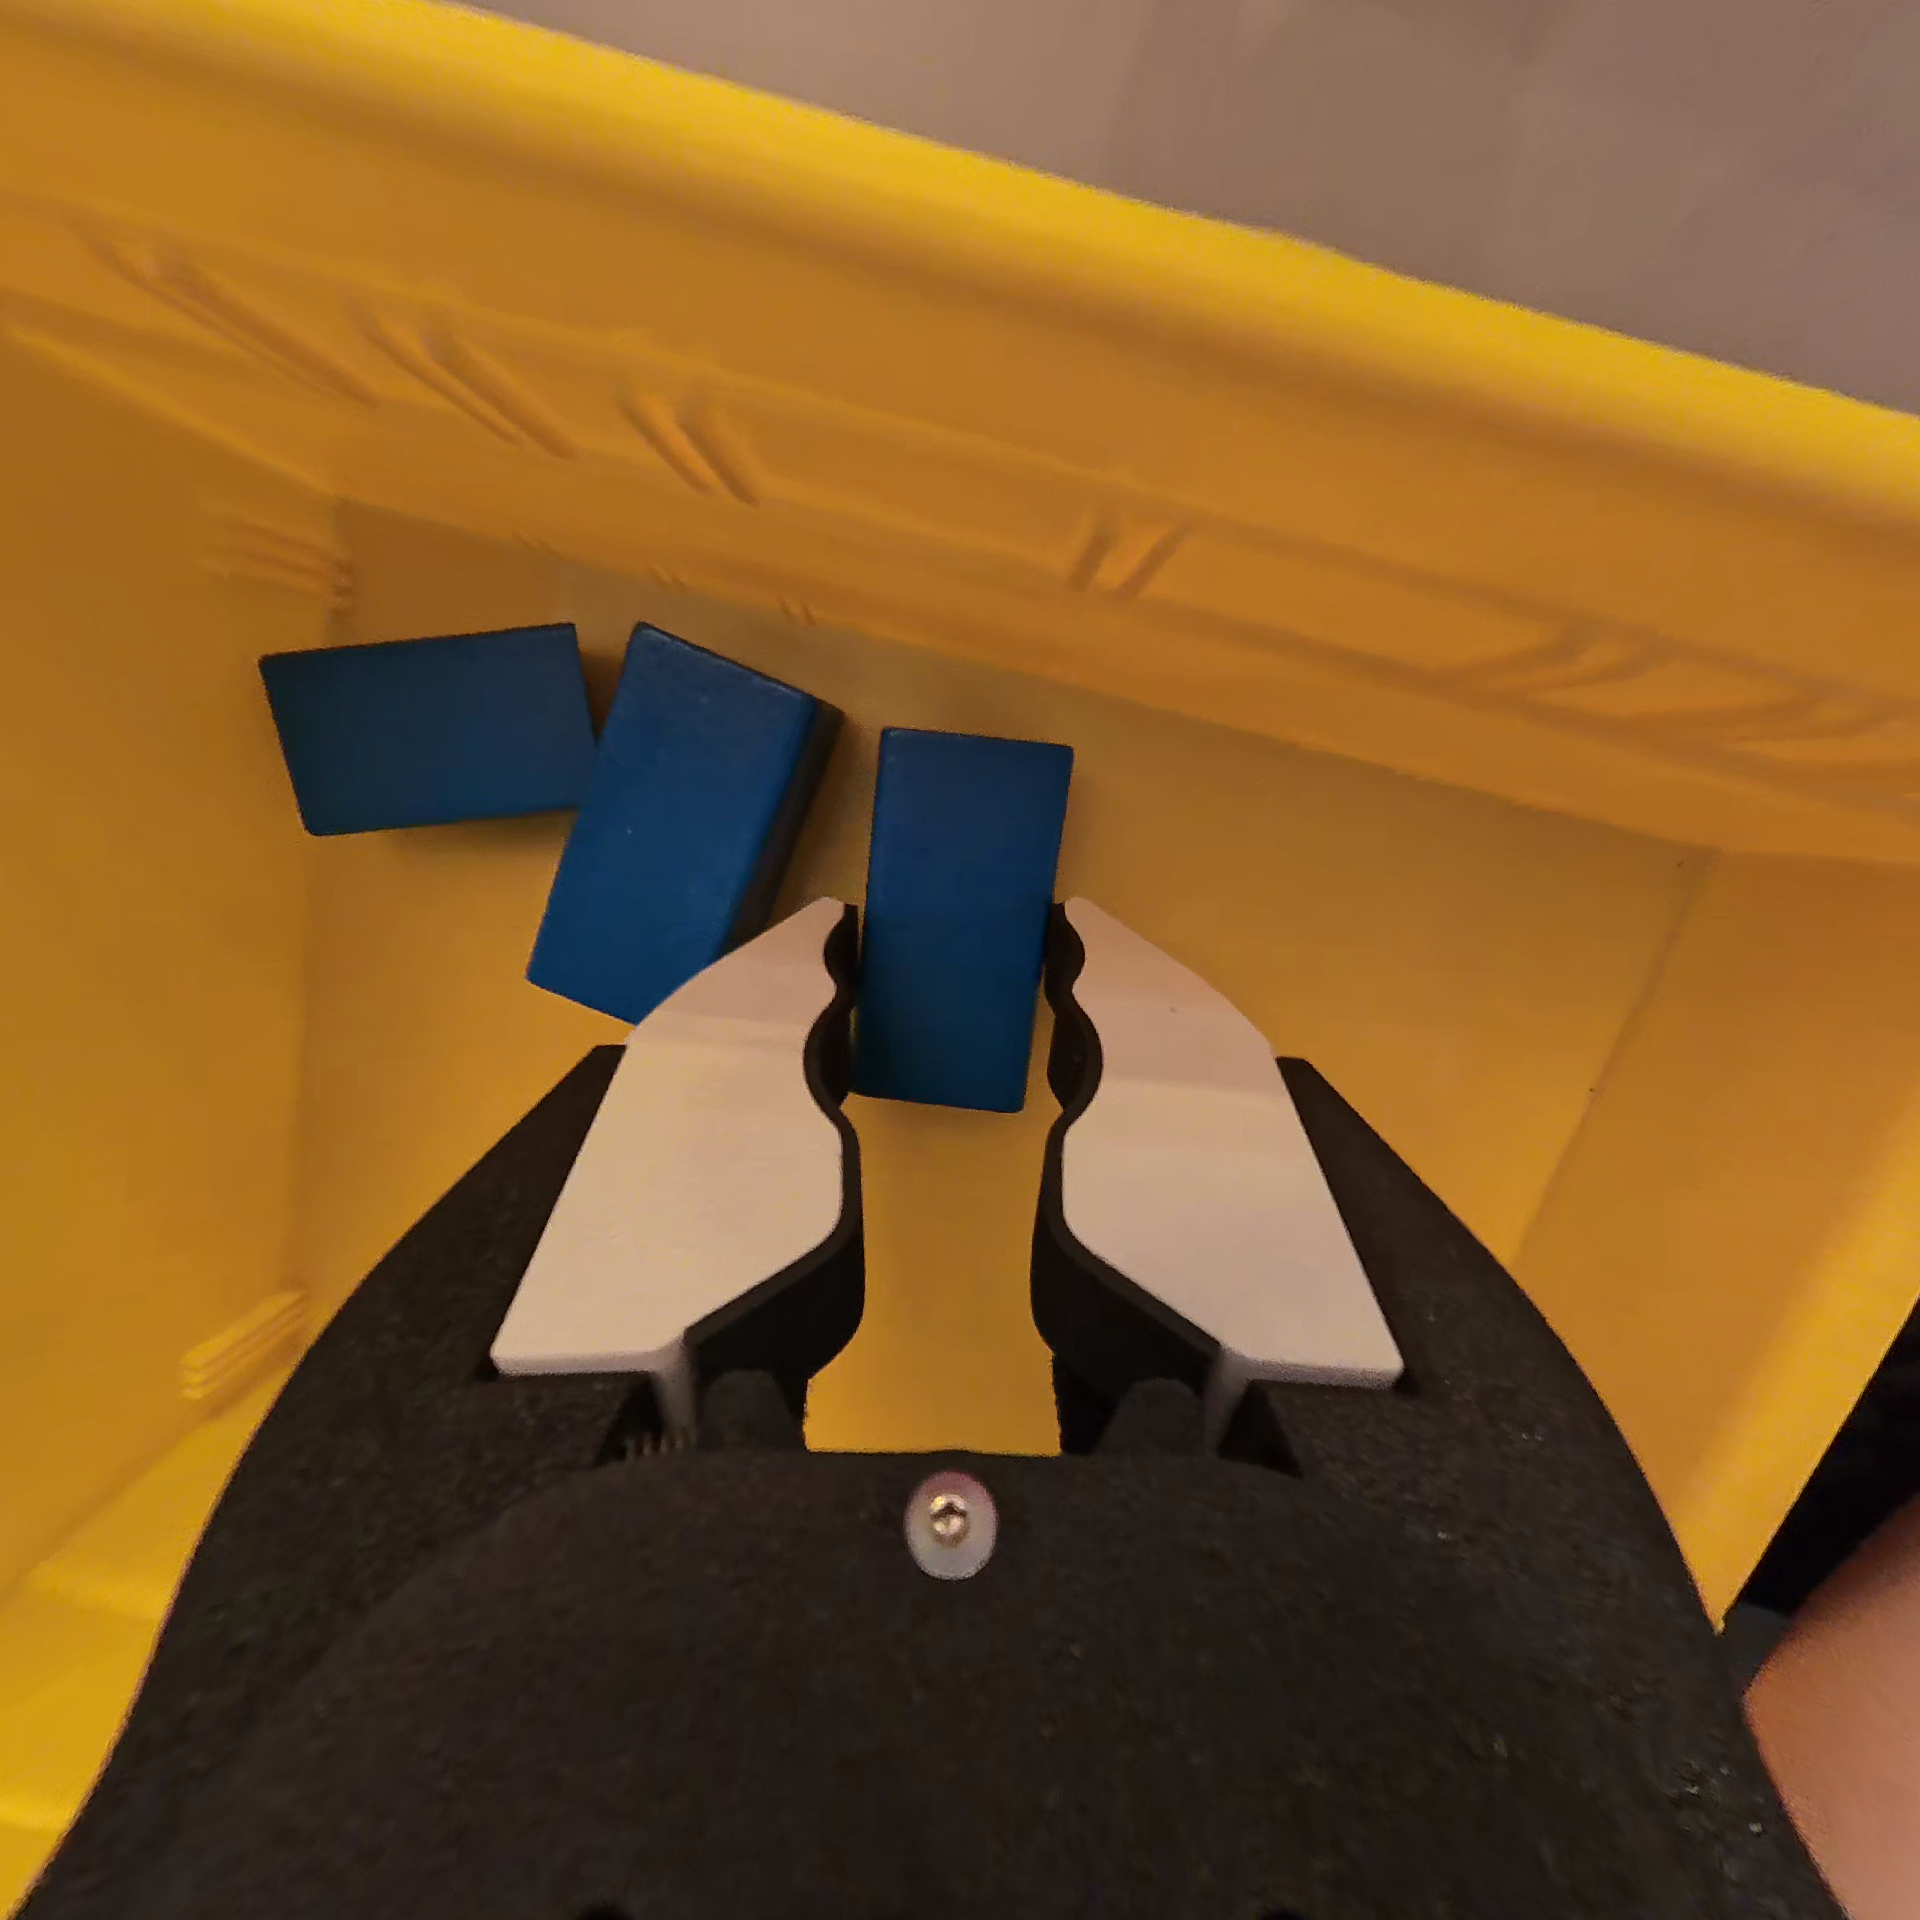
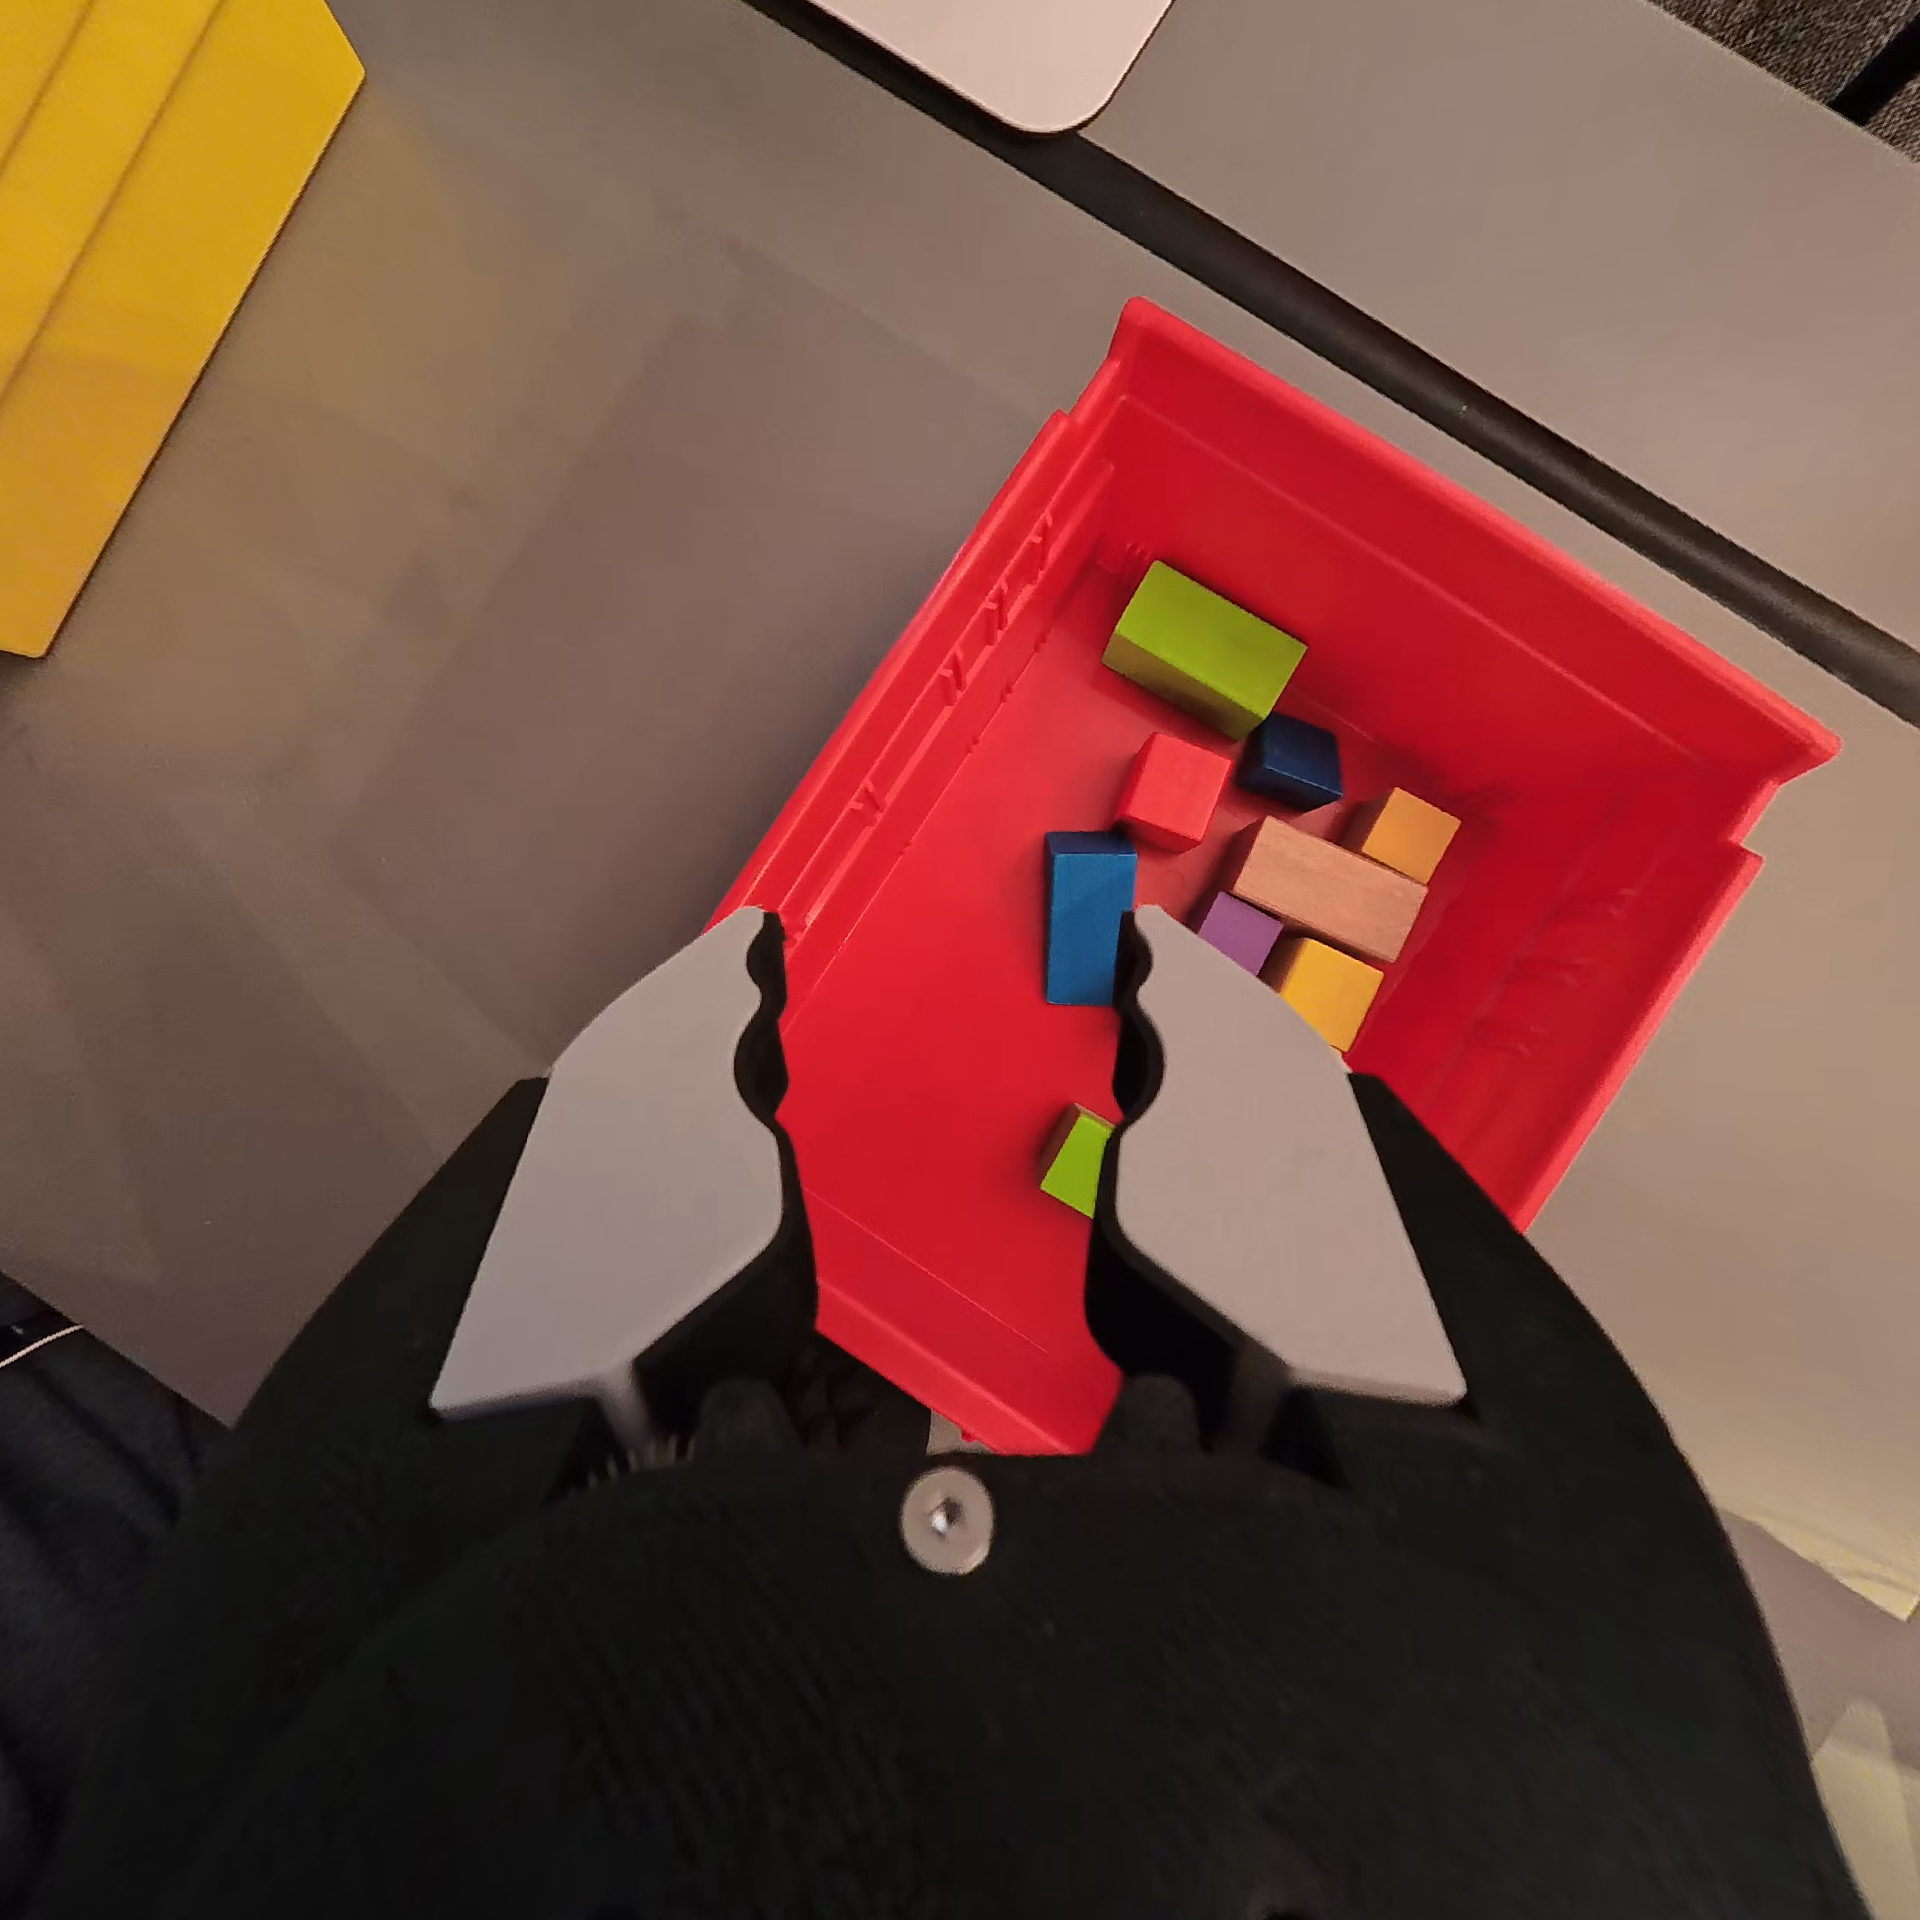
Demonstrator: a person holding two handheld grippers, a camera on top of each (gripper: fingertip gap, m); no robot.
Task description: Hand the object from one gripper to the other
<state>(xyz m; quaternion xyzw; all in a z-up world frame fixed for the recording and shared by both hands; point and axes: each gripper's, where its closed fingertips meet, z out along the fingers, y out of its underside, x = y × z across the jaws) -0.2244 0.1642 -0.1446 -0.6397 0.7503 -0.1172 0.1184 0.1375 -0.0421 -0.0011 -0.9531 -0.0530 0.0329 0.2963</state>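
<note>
In the left wrist view my left gripper [image 1: 951, 914] is down inside a yellow bin [image 1: 1039, 468]. Its jaws are closed on the long sides of a blue block [image 1: 961, 914], and the pads touch it on both sides. Two more blue blocks [image 1: 675, 810] [image 1: 426, 727] lie against the bin's far left corner. In the right wrist view my right gripper [image 2: 951, 925] is open and empty. It hovers over a red bin [image 2: 1455, 644] that holds several coloured blocks, among them a blue block [image 2: 1086, 914] next to the right fingertip.
The red bin also holds a big green block [image 2: 1205, 644], a red cube [image 2: 1174, 790], a natural wood block [image 2: 1330, 883] and orange, purple and dark blue ones. The yellow bin [image 2: 135, 312] shows at the upper left on the grey table [image 2: 520, 520]. A white board [image 2: 997, 52] lies at the far edge.
</note>
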